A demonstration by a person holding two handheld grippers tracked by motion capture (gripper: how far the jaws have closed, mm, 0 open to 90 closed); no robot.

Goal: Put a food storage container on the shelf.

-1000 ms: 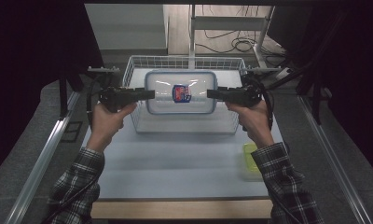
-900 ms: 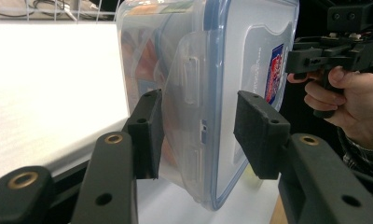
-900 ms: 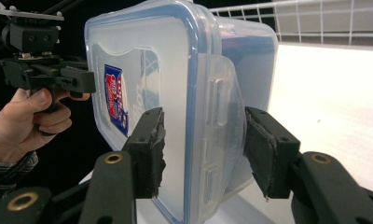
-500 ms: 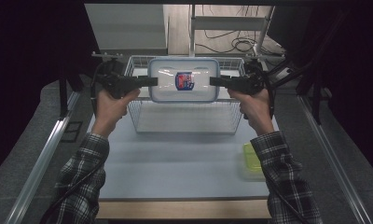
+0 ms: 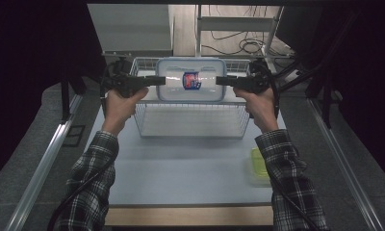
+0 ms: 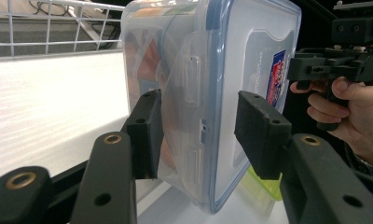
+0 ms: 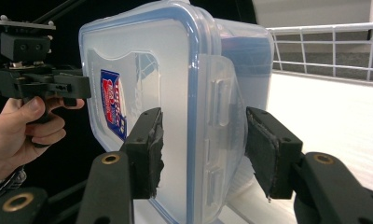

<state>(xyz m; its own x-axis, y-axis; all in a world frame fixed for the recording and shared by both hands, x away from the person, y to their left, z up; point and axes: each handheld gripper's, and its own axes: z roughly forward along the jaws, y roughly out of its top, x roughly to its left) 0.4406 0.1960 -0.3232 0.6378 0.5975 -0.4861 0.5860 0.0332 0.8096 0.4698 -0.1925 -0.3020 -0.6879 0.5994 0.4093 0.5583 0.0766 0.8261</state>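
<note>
A clear plastic container (image 5: 190, 79) with a blue-rimmed lid and a red-and-blue label hangs in the air over the far part of a white wire basket (image 5: 190, 136). Its lid faces the high camera. My left gripper (image 5: 161, 80) is shut on its left end and my right gripper (image 5: 220, 80) on its right end. In the left gripper view the black pads (image 6: 147, 135) clamp the side latch of the container (image 6: 212, 60). The right gripper view has the pads (image 7: 149, 149) on the opposite latch of the container (image 7: 175, 60).
The basket stands on a pale table (image 5: 181, 168) with its far rim near a white back panel (image 5: 133, 29). A yellow-green box (image 5: 260, 163) lies at the table's right edge, near the right forearm. Dark floor and metal rails flank the table.
Both grippers have carried the container away from the person, from over the basket's middle toward its far rim, and its lid has tipped a little more toward the camera. The grip is unchanged.
</note>
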